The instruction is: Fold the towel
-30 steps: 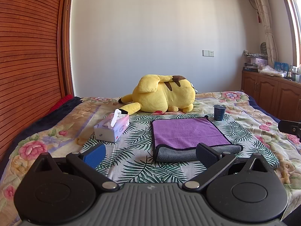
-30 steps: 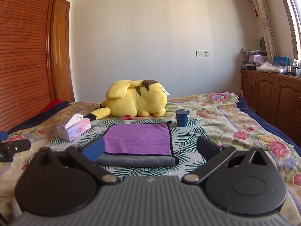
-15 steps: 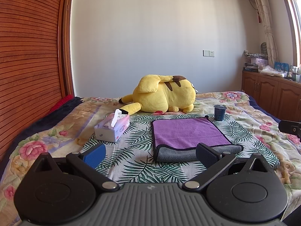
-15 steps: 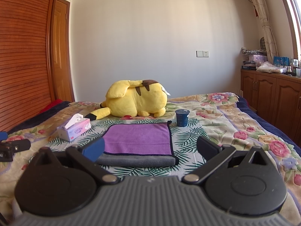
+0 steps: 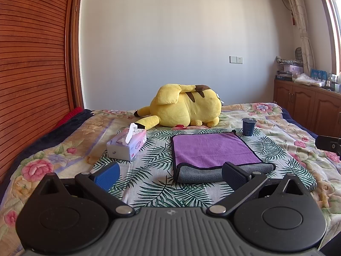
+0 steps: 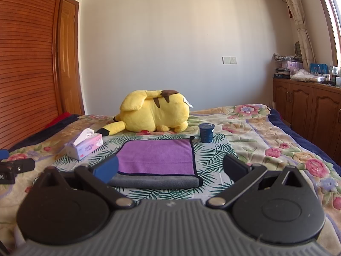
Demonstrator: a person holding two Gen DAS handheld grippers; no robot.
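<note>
Towel (image 5: 213, 151), purple over grey and already doubled, is lying flat on the bed (image 5: 277, 128) while the left tool (image 5: 169, 173) and right tool (image 6: 170, 167) are hovering unclenched nearby, likely risking bunching if one catches a single layer.

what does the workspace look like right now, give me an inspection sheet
surface: bed with floral cover, palm-leaf cloth under the work area
job's things: purple towel lying flat, grey underside showing along its near edge
clutter: tissue box left of the towel; dark blue cup upright at its far right corner; yellow plush behind
grippers: left gripper and right gripper both short of the towel, jaws open, holding nothing
cables: nothing seen
surroundings: wooden slatted wall left, cabinets right, white wall with a switch plate
</note>
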